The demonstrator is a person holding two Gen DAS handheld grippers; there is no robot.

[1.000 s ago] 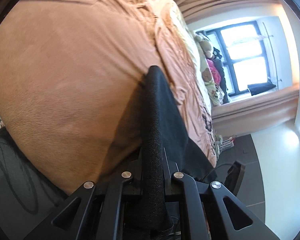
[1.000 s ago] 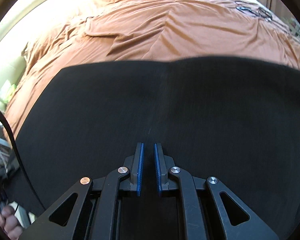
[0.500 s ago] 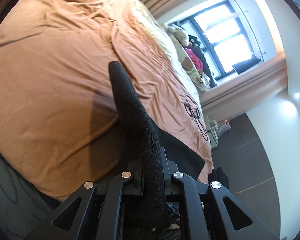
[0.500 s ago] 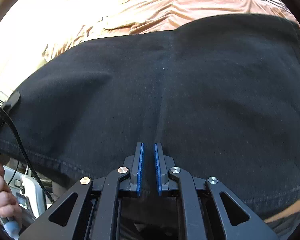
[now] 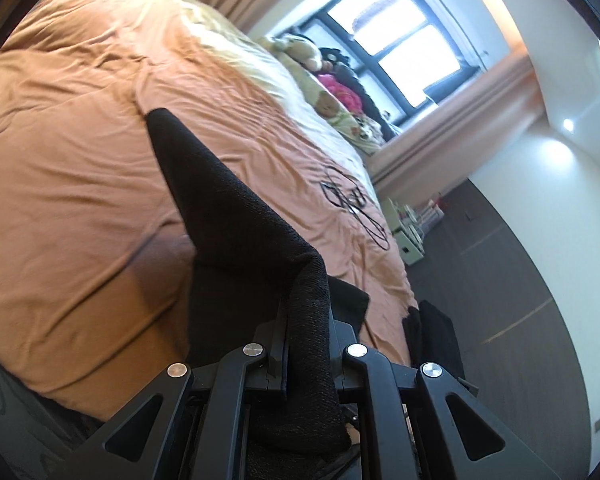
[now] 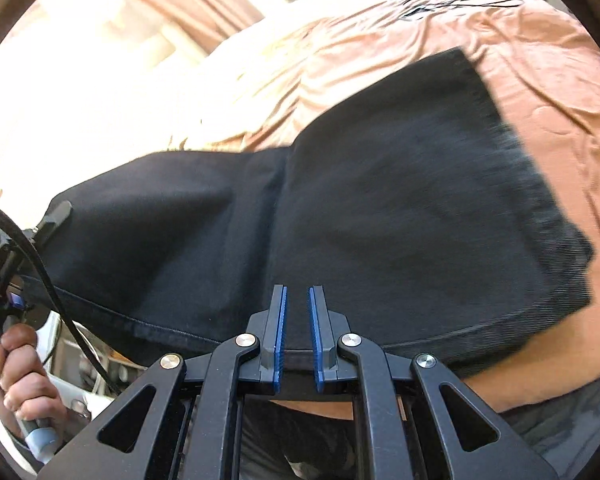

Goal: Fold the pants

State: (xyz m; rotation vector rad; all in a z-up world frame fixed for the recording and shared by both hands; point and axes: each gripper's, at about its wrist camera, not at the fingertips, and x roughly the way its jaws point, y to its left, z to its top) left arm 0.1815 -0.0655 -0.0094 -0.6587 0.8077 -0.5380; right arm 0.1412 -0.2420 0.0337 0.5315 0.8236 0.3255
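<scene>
The black pants [image 6: 400, 208] lie spread on the orange bedspread [image 6: 560, 92], one end lifted toward the left. My left gripper [image 5: 304, 312] is shut on a thick fold of the pants [image 5: 236, 216] and holds it above the bed [image 5: 68, 168]. My right gripper [image 6: 297, 300] hovers over the near hem of the pants; its blue pads [image 6: 281, 336] stand a narrow gap apart with nothing between them. The left gripper's handle and the hand on it [image 6: 16, 364] show at the left edge of the right wrist view.
Pillows and stuffed toys [image 5: 324, 92] lie at the head of the bed below a window [image 5: 392, 36]. A black line drawing [image 5: 352, 208] marks the bedspread. Dark floor [image 5: 500, 280] runs along the bed's right side, with small shelves [image 5: 412, 236].
My left gripper has lifted and swung the pinched pants end further over the bed. The right wrist view has pulled back, so the pants' far edge and hem now show.
</scene>
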